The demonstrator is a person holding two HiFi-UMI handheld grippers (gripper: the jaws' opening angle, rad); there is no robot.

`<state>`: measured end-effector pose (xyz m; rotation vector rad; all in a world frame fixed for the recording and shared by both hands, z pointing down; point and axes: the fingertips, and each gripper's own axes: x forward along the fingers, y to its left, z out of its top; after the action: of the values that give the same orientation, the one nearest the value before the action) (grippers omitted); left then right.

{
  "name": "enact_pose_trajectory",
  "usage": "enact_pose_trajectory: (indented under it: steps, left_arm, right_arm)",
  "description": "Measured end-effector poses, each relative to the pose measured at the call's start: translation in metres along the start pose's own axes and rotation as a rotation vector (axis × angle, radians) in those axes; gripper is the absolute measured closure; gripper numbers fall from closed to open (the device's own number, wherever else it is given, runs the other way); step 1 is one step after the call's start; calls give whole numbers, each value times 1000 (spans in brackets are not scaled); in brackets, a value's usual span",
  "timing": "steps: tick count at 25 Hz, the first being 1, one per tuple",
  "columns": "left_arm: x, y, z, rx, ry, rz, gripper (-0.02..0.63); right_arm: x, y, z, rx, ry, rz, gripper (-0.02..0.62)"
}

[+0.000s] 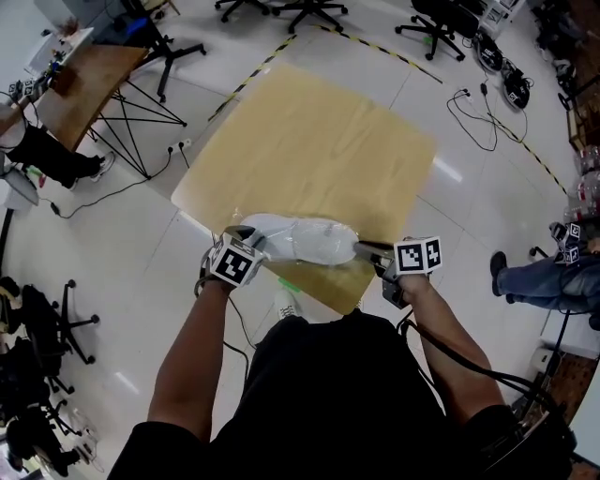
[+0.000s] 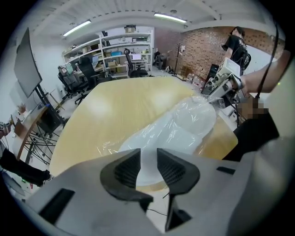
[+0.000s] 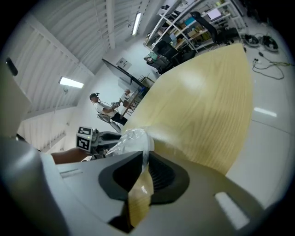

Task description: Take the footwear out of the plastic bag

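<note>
A white shoe [image 1: 302, 238] lies sealed in a clear plastic bag [image 1: 330, 249] at the near edge of the wooden table [image 1: 319, 141]. My left gripper [image 1: 247, 240] is at the bag's left end. In the left gripper view its jaws [image 2: 148, 161] stand apart, with the bagged shoe [image 2: 184, 126] showing through the gap just beyond them. My right gripper [image 1: 367, 251] is at the bag's right end. In the right gripper view it [image 3: 144, 159] is shut on a pinch of the bag [image 3: 131, 140], and a tan strip hangs down between the pads.
A trestle desk [image 1: 84, 84] stands at the far left and office chairs [image 1: 427, 23] at the back. Cables [image 1: 478, 117] and a yellow-black tape line [image 1: 375, 45] run over the white floor. A seated person's legs [image 1: 539, 277] are at the right.
</note>
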<state>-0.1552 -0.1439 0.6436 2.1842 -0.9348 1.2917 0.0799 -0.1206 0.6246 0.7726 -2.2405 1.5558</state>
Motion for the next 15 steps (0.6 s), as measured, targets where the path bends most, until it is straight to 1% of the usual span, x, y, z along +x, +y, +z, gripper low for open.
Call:
enact_pose_trajectory:
  steps: [3,9,15]
  left_arm:
    - [3,2,2,20,8,16,505]
    - [8,14,3,4,14,75,520]
    - [3,42,-1,-12,20,155,537]
  right_arm:
    - [-18,-9,2,32,-14,18,554]
    - [-55,-34,0,84,-84,-22,554]
    - [-72,-54,-15,137,-111,-64,552]
